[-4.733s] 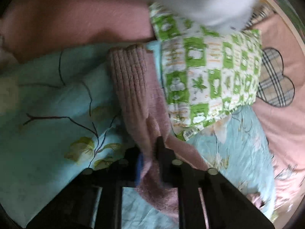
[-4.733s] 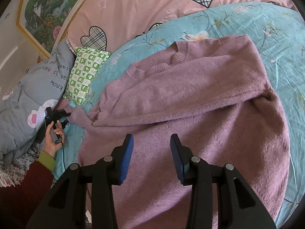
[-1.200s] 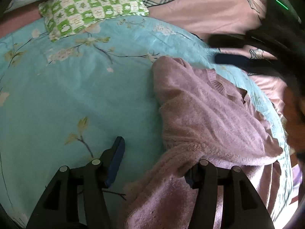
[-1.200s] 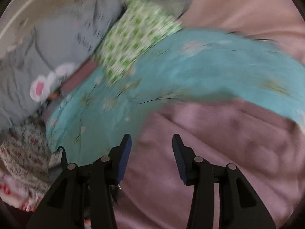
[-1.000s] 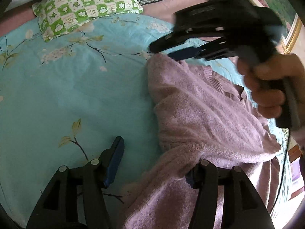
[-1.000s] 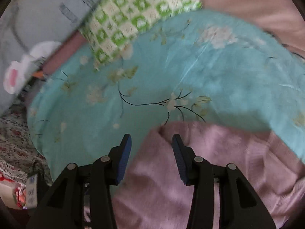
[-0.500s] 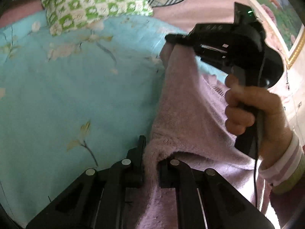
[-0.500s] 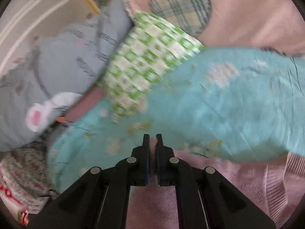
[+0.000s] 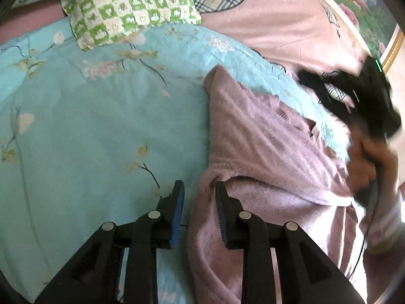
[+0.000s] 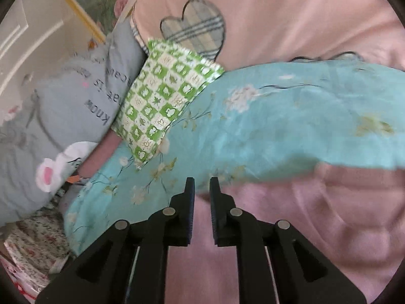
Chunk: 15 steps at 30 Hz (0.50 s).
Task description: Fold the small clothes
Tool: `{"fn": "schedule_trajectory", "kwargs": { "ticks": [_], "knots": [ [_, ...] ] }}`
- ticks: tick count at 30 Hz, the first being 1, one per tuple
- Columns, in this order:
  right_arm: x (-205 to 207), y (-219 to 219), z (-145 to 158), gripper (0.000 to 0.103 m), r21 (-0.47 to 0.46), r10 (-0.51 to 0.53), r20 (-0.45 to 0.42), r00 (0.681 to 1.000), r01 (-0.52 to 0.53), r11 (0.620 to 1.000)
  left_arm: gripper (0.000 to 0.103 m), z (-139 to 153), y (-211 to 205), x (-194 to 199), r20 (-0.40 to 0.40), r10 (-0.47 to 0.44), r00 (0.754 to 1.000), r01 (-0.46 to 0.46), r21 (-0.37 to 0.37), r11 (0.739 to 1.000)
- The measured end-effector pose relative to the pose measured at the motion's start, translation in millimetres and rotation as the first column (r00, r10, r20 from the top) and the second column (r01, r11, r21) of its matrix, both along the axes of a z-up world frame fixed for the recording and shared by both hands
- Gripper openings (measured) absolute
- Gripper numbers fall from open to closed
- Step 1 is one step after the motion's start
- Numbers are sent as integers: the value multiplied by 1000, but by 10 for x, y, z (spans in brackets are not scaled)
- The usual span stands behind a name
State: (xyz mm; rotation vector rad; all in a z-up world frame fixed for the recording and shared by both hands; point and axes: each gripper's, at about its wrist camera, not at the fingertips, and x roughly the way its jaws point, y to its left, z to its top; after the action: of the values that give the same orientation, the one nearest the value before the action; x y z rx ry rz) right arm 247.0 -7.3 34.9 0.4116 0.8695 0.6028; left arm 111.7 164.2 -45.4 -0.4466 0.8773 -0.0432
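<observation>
Pretty clearly someone's bedroom at home. The whole surface is a bed: a turquoise quilt printed with blossom branches point(image 9: 96, 126) lies over a pink sheet with plaid heart patches point(image 10: 303, 25). A small green-and-white checked pillow point(image 10: 167, 96) sits at the quilt's edge, beside a puffy grey comforter with printed lettering point(image 10: 83, 96). A gold-framed picture of greenery and flowers point(image 10: 98, 2) hangs on a pale panelled wall point(image 10: 27, 33) behind.

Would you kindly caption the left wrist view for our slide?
Left gripper opening beside a folded pink sweater on a teal floral quilt.
</observation>
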Motion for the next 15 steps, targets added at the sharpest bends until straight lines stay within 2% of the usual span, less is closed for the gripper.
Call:
{"fn": "schedule_trajectory", "kwargs": {
  "ticks": [2, 3, 7, 9, 11, 15],
  "knots": [
    [-302, -307, -11, 36, -7, -53, -9, 999, 53, 999, 34, 85, 5, -15, 12, -3, 1000, 3, -19, 1000],
    [-437, -444, -21, 39, -12, -79, -12, 997, 79, 997, 35, 122, -14, -22, 17, -2, 1000, 3, -19, 1000],
    [-951, -1160, -172, 40, -71, -221, -25, 975, 219, 973, 36, 287, -149, 87, 46, -21, 999, 21, 19, 1000],
    [-1087, -1459, -264, 40, -78, -279, -50, 959, 275, 958, 37, 361, -254, 174, 56, -49, 997, 47, 38, 998],
    [-1206, -1764, -377, 40, -90, -342, -86, 936, 335, 938, 46, 414, -392, 314, 62, -84, 995, 80, 71, 994],
    [-1338, -2176, -456, 40, -103, -442, -111, 890, 432, 896, 47, 419, -615, 555, 46, -135, 990, 128, 127, 984]
  ]
}}
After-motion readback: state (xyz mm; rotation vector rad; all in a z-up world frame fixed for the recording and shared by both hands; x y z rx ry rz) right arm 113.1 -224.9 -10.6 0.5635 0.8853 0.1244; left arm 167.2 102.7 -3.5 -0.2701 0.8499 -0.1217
